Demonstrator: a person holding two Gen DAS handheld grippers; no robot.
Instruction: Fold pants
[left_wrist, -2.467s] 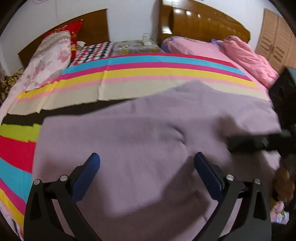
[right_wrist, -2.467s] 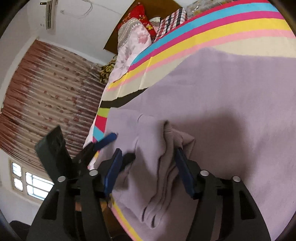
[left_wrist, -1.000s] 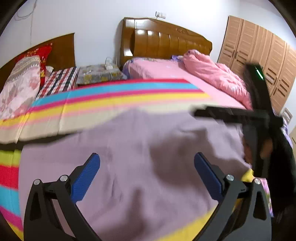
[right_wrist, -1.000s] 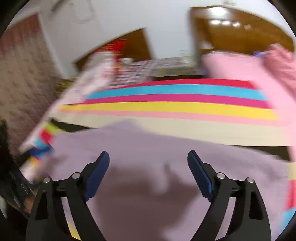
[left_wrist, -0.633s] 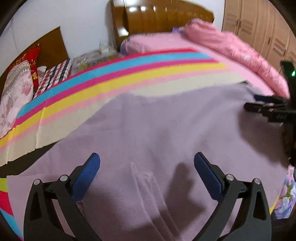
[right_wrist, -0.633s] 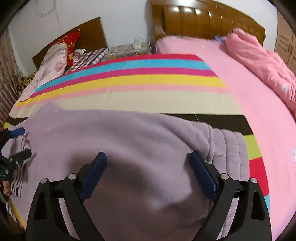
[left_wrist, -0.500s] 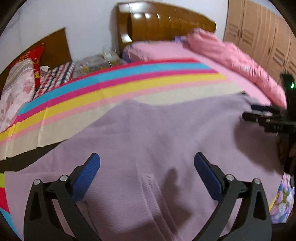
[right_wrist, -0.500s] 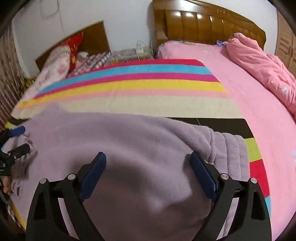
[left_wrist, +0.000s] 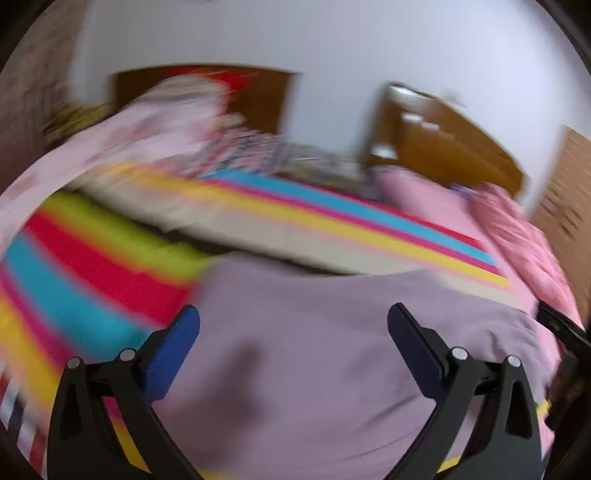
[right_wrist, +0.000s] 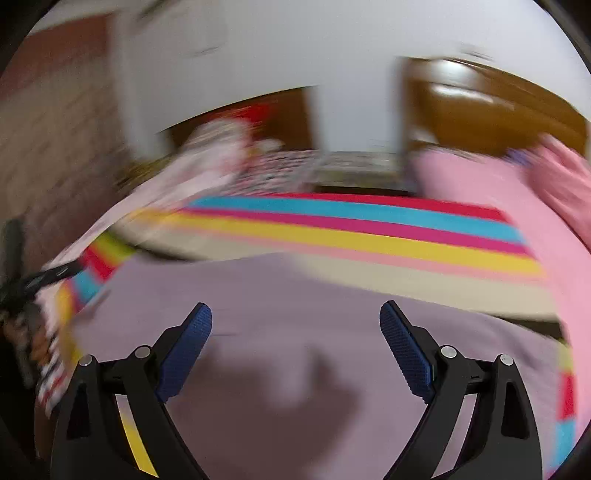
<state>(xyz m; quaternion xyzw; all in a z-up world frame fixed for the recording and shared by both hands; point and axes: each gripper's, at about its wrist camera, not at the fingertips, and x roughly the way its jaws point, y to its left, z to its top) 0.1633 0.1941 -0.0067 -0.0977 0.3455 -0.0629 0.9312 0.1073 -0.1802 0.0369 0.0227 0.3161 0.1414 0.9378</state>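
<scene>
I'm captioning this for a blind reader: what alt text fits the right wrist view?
An open gripper with blue pads hovers empty over lilac pants spread on a bed with a striped sheet. The picture is motion-blurred; a wooden headboard stands behind.

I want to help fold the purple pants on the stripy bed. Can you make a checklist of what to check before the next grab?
1. Left gripper open, nothing between its pads: ok.
2. Right gripper open, nothing held: ok.
3. Purple pants lying on the striped bedspread: ok.
4. Pants lying smooth, without wrinkles: cannot tell, pictures blurred.
5. Which edge to grab next: cannot tell.
</scene>
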